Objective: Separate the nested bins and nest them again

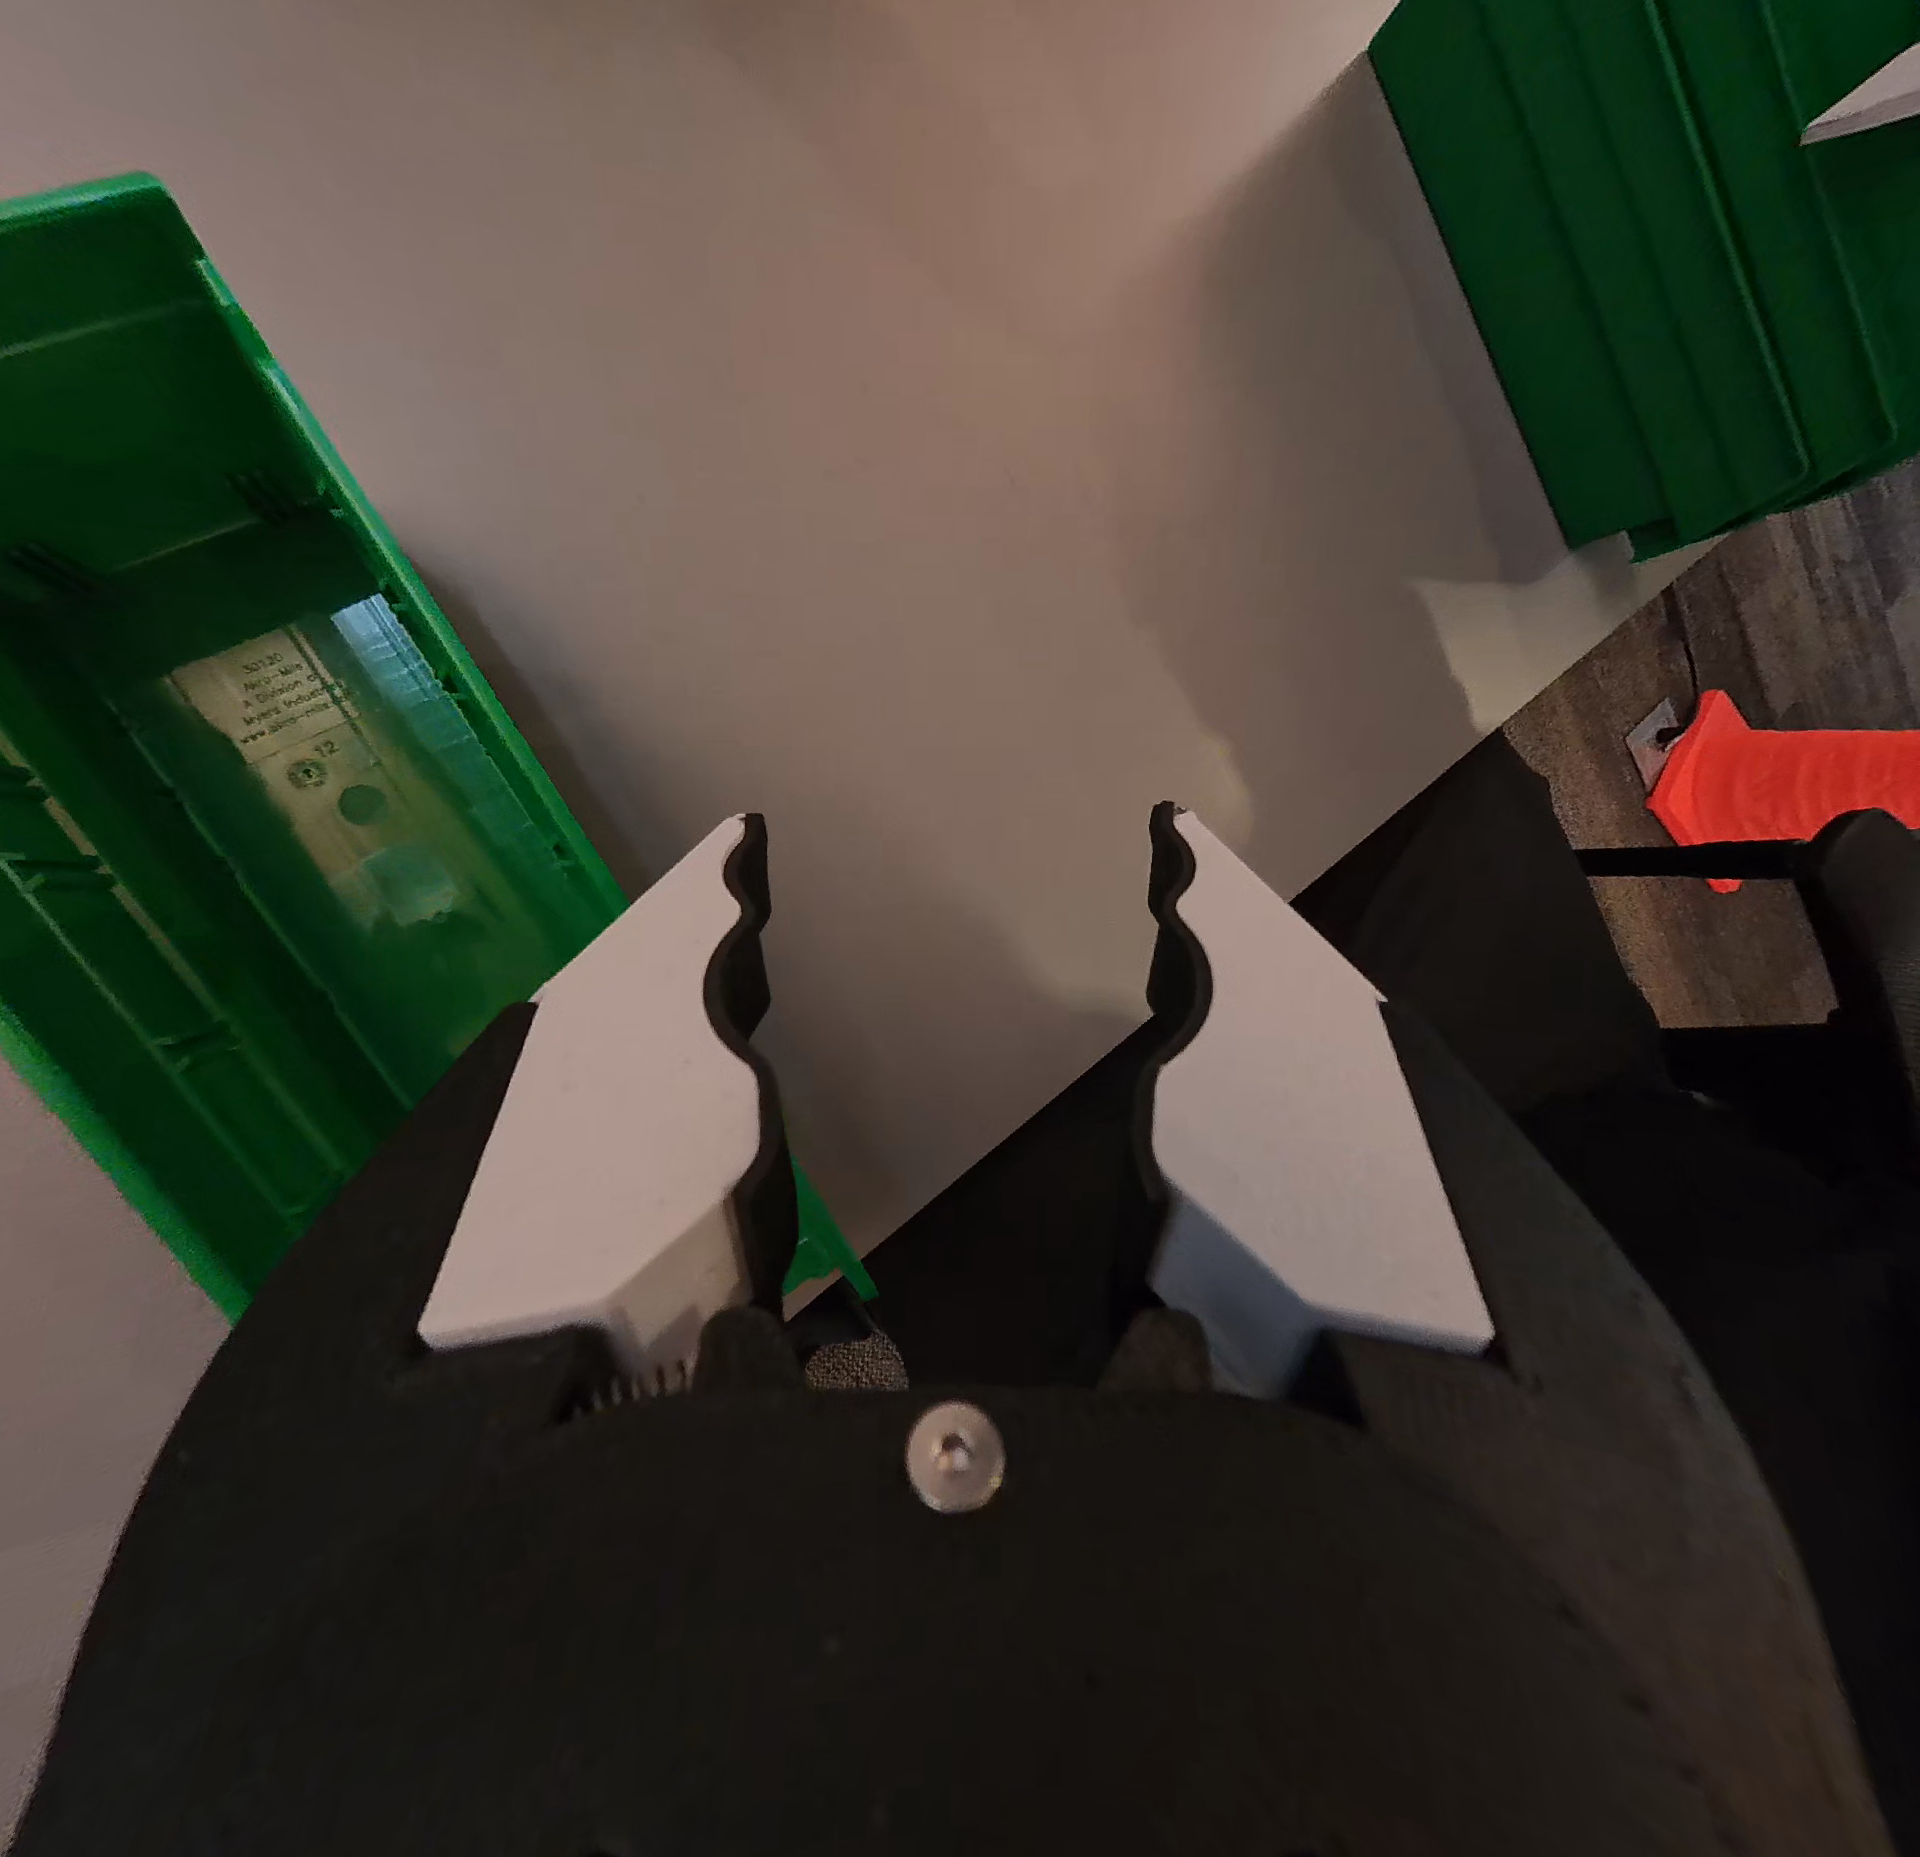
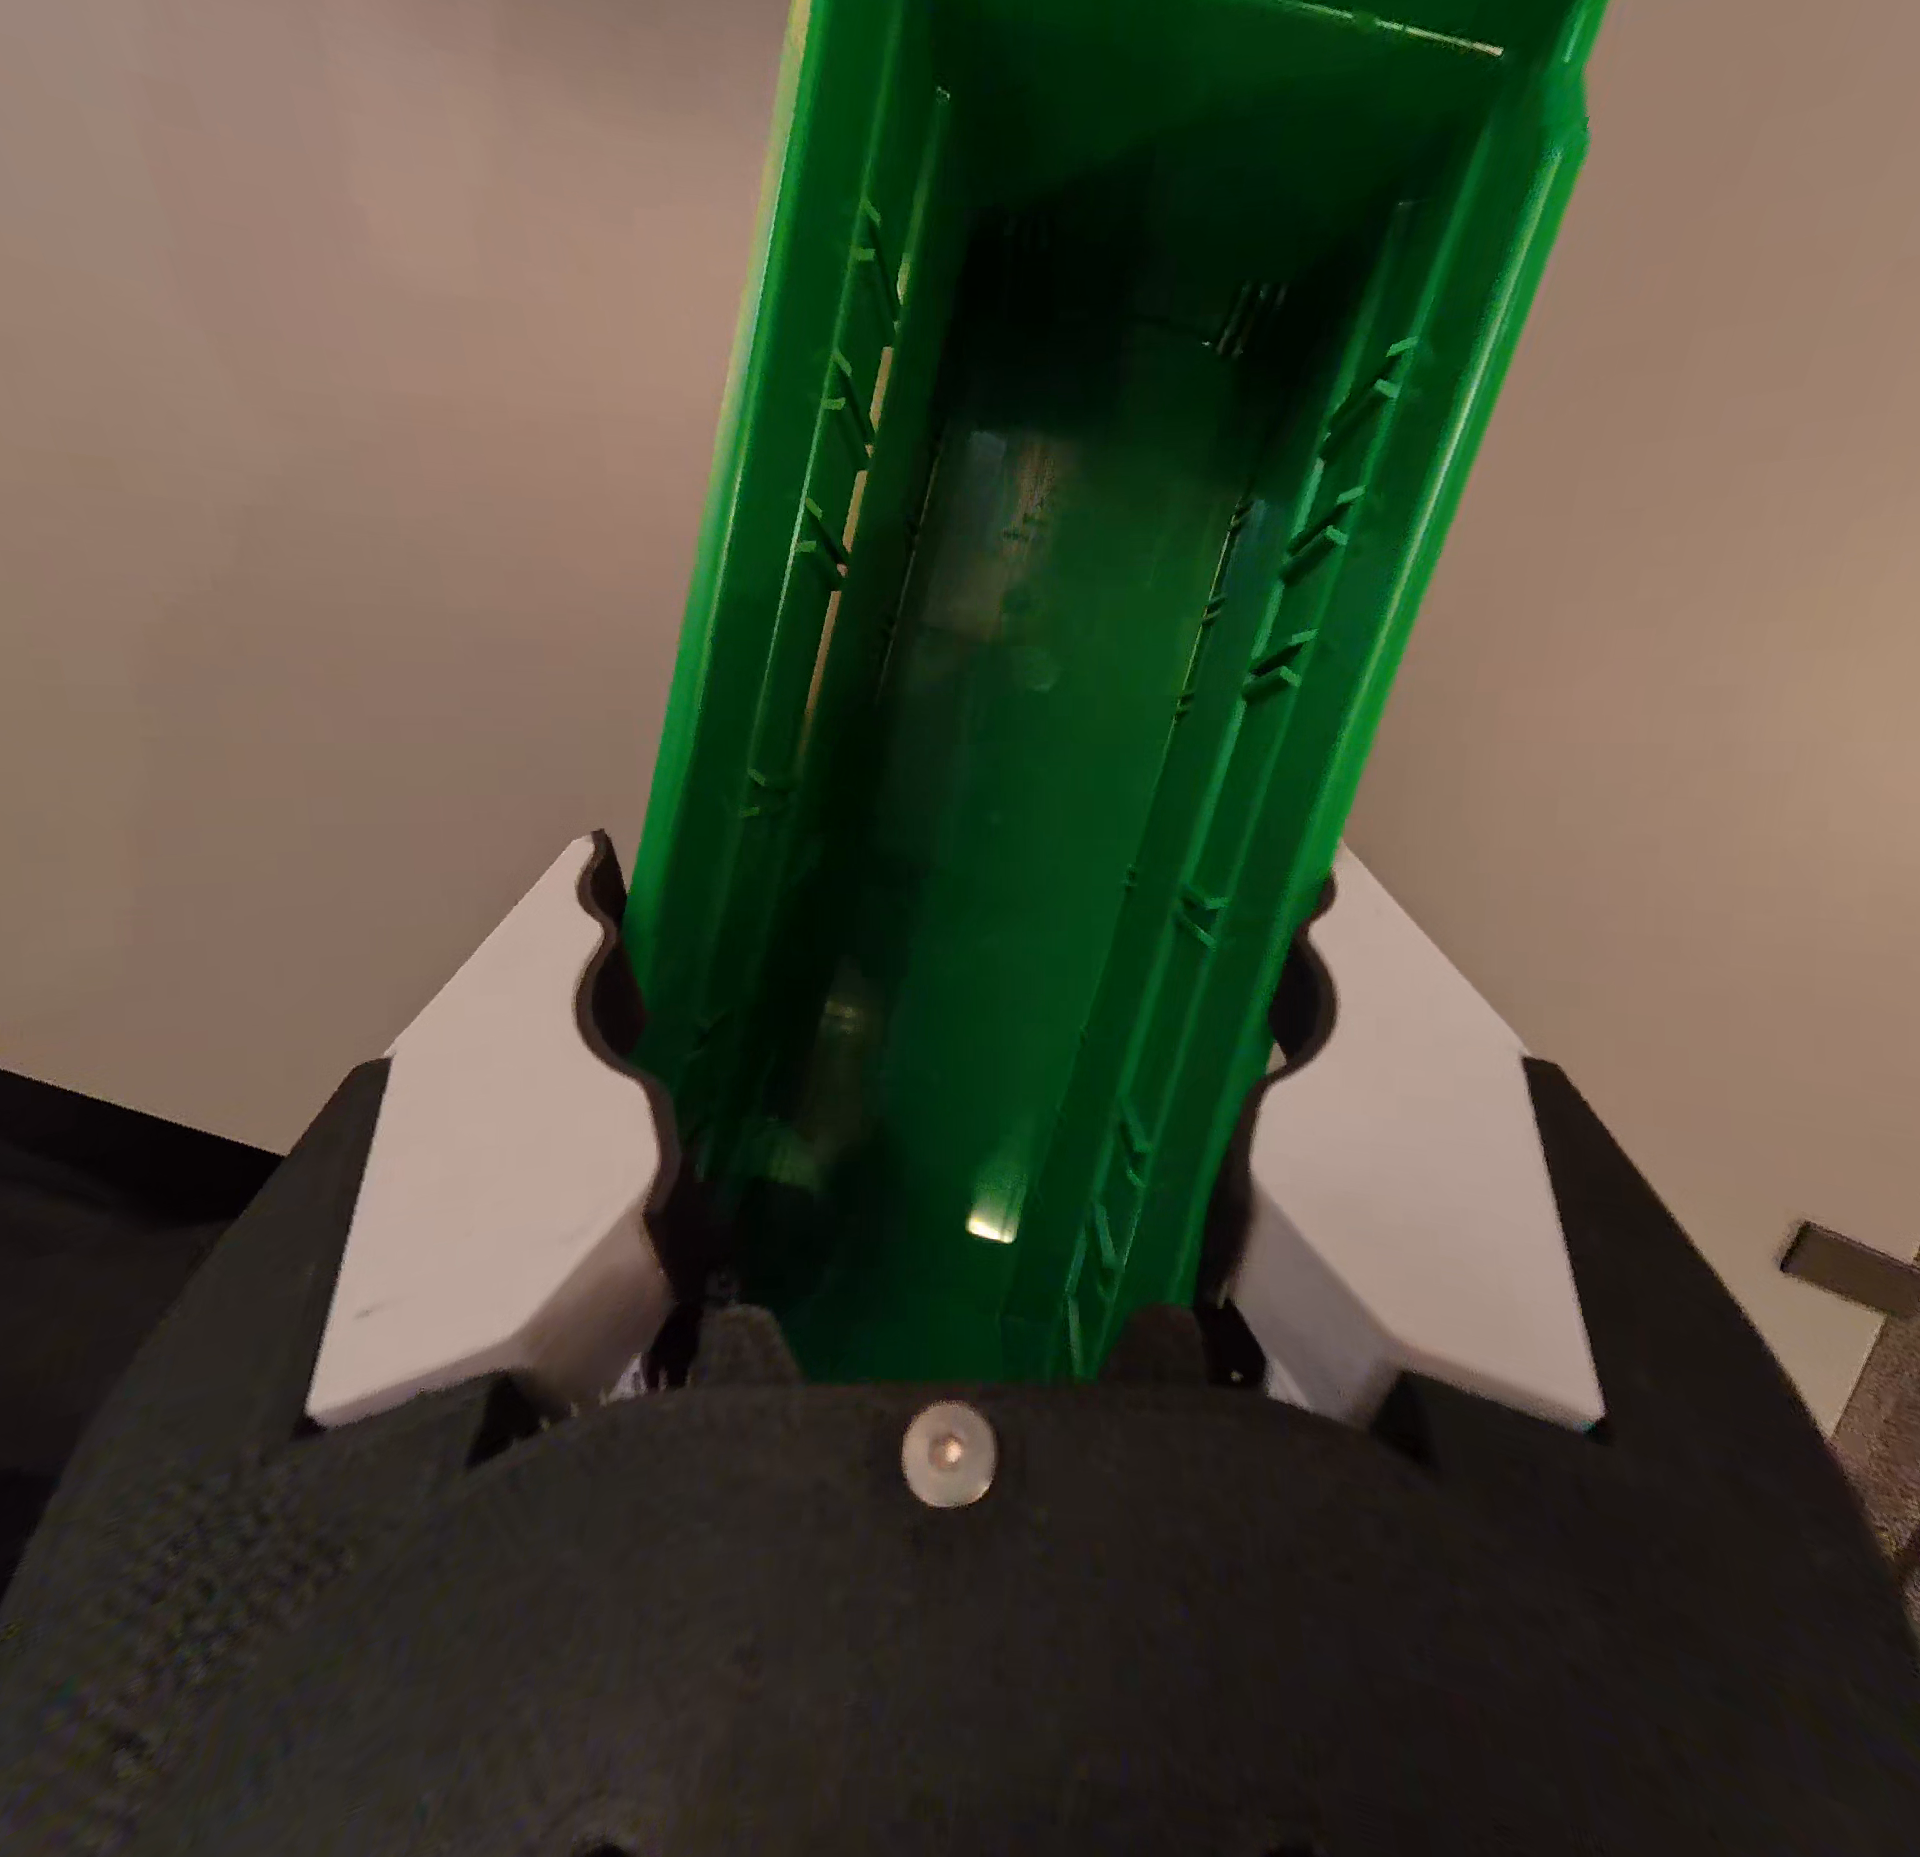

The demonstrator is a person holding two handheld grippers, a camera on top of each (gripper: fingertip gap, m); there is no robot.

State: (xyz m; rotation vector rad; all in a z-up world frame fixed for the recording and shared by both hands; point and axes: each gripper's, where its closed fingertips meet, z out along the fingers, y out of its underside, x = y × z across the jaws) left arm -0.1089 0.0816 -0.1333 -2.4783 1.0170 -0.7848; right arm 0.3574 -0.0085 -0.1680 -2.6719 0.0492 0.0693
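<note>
Left gripper (image 1: 958,820): jaws stand wide apart, nothing between them but bare pale table (image 1: 883,405). White fingers (image 1: 623,1101) with wavy black pads.

Green bin (image 1: 208,685), left wrist view: lies on the table at 9 to 10 o'clock of the left gripper, open side facing the camera, long axis slanting from 11 toward 5. Its near corner runs behind the left finger; contact there cannot be told. A pale label sits on its floor. Not held by this gripper.

Stacked green bins (image 1: 1662,249): at 1 to 2 o'clock, well apart from the left gripper, near the table's edge. Several ribbed walls show one outside another, nested. A white wedge crosses them at the far right edge of the frame; what it is cannot be told.

Orange part (image 1: 1787,779): at 3 o'clock, beyond the table edge, over the wood-grain floor (image 1: 1766,612).

Right gripper (image 2: 966,862): jaws spread about the width of a bin and closed on the long green bin (image 2: 1039,872). Both black pads press its outer side walls near the close end. The bin runs from 6 o'clock up past 12, tilted slightly toward 1, open top facing the camera, ribs along both inner walls. Pale table (image 2: 364,457) behind it.
</note>
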